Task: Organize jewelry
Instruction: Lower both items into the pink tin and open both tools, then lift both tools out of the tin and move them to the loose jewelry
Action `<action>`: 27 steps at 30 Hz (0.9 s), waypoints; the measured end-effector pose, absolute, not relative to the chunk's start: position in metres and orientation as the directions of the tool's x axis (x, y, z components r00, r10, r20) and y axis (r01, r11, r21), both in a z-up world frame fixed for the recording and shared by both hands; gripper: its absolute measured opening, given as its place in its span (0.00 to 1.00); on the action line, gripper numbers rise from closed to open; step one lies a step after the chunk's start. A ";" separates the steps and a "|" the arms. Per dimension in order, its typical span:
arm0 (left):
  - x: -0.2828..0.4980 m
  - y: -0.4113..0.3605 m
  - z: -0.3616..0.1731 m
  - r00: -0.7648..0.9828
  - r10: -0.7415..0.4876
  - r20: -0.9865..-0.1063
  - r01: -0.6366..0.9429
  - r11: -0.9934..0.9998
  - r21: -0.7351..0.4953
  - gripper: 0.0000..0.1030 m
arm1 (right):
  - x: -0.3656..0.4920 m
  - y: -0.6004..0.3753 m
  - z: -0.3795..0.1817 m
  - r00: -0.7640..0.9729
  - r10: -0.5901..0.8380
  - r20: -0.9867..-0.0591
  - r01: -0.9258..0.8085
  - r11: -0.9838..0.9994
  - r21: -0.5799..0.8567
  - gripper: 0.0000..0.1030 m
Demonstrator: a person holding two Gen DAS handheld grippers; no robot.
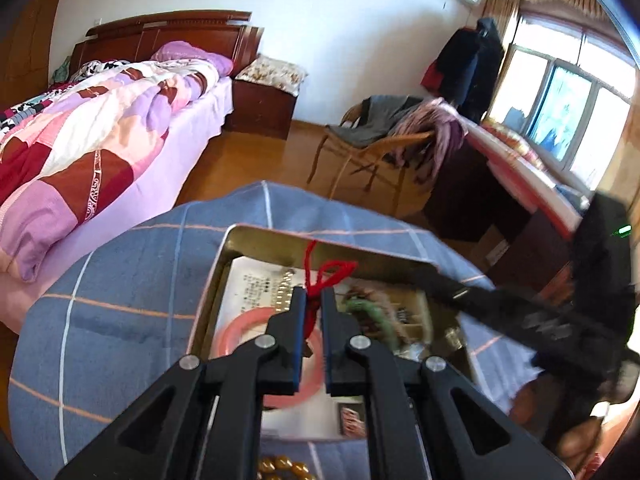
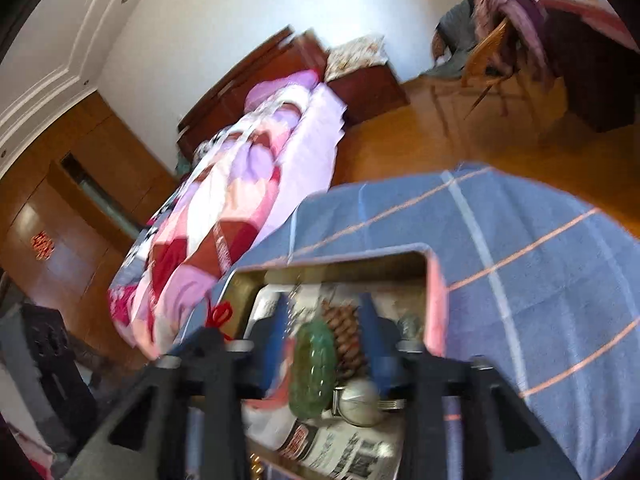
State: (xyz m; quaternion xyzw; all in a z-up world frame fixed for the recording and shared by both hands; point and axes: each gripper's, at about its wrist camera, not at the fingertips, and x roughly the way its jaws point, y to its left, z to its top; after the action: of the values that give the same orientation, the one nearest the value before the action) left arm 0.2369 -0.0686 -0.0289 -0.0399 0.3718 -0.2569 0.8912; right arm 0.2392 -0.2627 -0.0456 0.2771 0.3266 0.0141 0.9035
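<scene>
Over the tin, the left gripper [image 1: 313, 300] was clamped on a red cord [image 1: 316, 276], its loops standing up past the fingertips; what hung from the cord below could not be made out. The right gripper [image 2: 325, 320] reached in from about four o'clock in the left wrist view, its jaws parted and pressing on nothing, with a green bangle [image 2: 313, 372] lying between the blue pads [image 2: 374, 336] in its own blurred view.

The tin [image 1: 280, 240] sat on a blue checked cloth [image 1: 120, 300] and was lined with printed paper [image 1: 250, 284]. It held a pink bangle [image 1: 236, 332] at eight o'clock, a pale bead strand [image 1: 283, 292] at eleven, the green bangle and a brown beaded piece [image 2: 345, 336] toward two o'clock, and a wristwatch [image 2: 360, 402] nearer the right gripper.

Judged from this, most pieces were already in the tin. The corded item remained to be set down, and amber beads [image 1: 280, 465] lay outside on the cloth at six o'clock.
</scene>
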 end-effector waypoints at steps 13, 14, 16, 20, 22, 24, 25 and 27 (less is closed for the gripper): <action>0.184 -0.044 -0.010 0.644 -0.404 -0.649 0.382 0.906 -0.185 0.66 | 0.167 -0.249 -0.008 0.814 0.085 -0.575 0.196 0.891 0.409 0.59; 0.176 -0.041 -0.009 0.651 -0.395 -0.649 0.379 0.909 -0.173 0.66 | 0.158 -0.245 -0.007 0.810 0.081 -0.581 0.196 0.896 0.399 0.59; 0.158 -0.033 -0.008 0.661 -0.381 -0.647 0.370 0.915 -0.161 0.69 | 0.139 -0.237 -0.007 0.805 0.105 -0.584 0.173 0.900 0.400 0.59; 0.126 -0.013 -0.009 0.687 -0.334 -0.645 0.311 0.938 -0.154 0.76 | 0.106 -0.222 -0.009 0.799 0.114 -0.591 0.152 0.912 0.382 0.59; 0.114 -0.005 -0.011 0.696 -0.296 -0.654 0.276 0.951 -0.137 0.79 | 0.089 -0.217 -0.014 0.791 0.110 -0.601 0.156 0.915 0.373 0.59; 0.104 0.000 -0.013 0.702 -0.272 -0.659 0.256 0.959 -0.124 0.81 | 0.077 -0.214 -0.018 0.785 0.120 -0.607 0.153 0.913 0.378 0.59; 0.100 0.000 -0.013 0.704 -0.264 -0.659 0.250 0.961 -0.119 0.81 | 0.071 -0.211 -0.020 0.781 0.120 -0.612 0.154 0.914 0.375 0.59; 0.092 0.004 -0.015 0.709 -0.248 -0.660 0.239 0.965 -0.106 0.81 | 0.060 -0.208 -0.022 0.776 0.124 -0.618 0.148 0.917 0.370 0.59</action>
State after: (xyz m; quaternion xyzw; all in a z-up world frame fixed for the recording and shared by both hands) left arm 0.0924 0.0036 -0.0154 -0.0064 0.3577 -0.1316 0.9245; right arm 0.0603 -0.2076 -0.0221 0.2037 0.3343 -0.0066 0.9202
